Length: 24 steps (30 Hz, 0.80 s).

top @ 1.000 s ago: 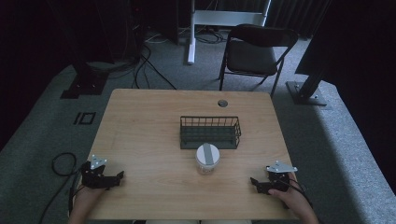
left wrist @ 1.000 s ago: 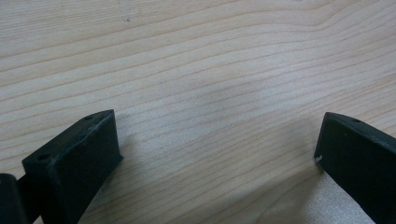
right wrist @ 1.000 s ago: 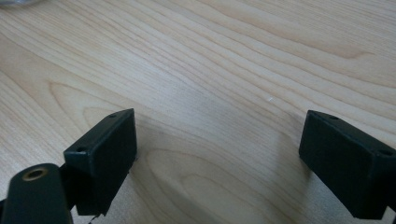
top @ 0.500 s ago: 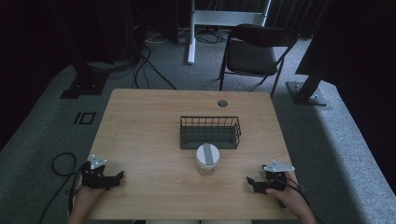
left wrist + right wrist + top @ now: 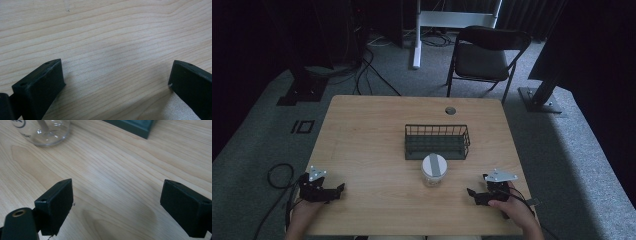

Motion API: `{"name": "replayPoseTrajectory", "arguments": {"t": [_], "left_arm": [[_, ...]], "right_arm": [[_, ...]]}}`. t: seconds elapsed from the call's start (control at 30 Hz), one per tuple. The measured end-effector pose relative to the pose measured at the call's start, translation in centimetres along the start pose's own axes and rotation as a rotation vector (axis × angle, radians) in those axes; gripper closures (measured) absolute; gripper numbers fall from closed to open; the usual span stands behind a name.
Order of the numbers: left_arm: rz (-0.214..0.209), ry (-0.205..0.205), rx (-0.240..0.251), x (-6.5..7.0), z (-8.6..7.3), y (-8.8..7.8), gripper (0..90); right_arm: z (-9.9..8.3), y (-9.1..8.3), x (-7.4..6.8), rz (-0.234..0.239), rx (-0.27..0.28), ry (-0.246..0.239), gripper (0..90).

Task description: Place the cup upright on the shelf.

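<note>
While both grippers rest low on the table (image 5: 362, 150), I've got my eye on the jar (image 5: 433, 170), standing just in front of the basket (image 5: 437, 141), between the two. Right gripper (image 5: 473, 194) has its jaws spread wide, left gripper (image 5: 339, 189) likewise. It's clear glass with a lid: stiff, slick, breakable, I reckon. I'd clamp its body below the lid.

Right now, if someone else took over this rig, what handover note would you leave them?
Left claw: open, holding nothing, low over the table's near left corner.
Right claw: open, holding nothing, at the near right, pointing toward the jar.
Jar: clear glass, lid on, upright, just in front of the wire basket.
Done: nothing gripped yet.
Left: probably grasp the jar; the right claw is nearer.
</note>
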<state>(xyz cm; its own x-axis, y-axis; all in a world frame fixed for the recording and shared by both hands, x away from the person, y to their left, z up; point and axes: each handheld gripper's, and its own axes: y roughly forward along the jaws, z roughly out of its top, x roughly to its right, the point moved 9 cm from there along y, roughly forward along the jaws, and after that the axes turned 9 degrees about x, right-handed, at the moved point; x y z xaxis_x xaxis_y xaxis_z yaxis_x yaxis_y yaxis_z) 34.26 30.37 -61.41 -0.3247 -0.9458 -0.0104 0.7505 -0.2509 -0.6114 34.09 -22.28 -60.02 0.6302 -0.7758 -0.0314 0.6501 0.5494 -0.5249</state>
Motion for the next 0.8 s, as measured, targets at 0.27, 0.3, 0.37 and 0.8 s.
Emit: {"name": "replayPoseTrajectory", "arguments": {"t": [0.27,0.3,0.37,0.8], "left_arm": [[0.000,0.000,-0.001,0.0,0.0,0.0,0.2],[0.000,0.000,-0.001,0.0,0.0,0.0,0.2],[0.000,0.000,-0.001,0.0,0.0,0.0,0.2],[0.000,-0.001,0.000,0.0,0.0,0.0,0.2]], "right_arm": [[0.7,1.0,-1.3,0.033,0.006,-0.018,11.0],[0.9,1.2,-1.6,0.041,0.010,-0.021,11.0],[0.9,1.3,-1.7,0.043,0.008,-0.024,11.0],[2.6,3.1,-4.5,0.122,0.046,-0.061,11.0]]}}
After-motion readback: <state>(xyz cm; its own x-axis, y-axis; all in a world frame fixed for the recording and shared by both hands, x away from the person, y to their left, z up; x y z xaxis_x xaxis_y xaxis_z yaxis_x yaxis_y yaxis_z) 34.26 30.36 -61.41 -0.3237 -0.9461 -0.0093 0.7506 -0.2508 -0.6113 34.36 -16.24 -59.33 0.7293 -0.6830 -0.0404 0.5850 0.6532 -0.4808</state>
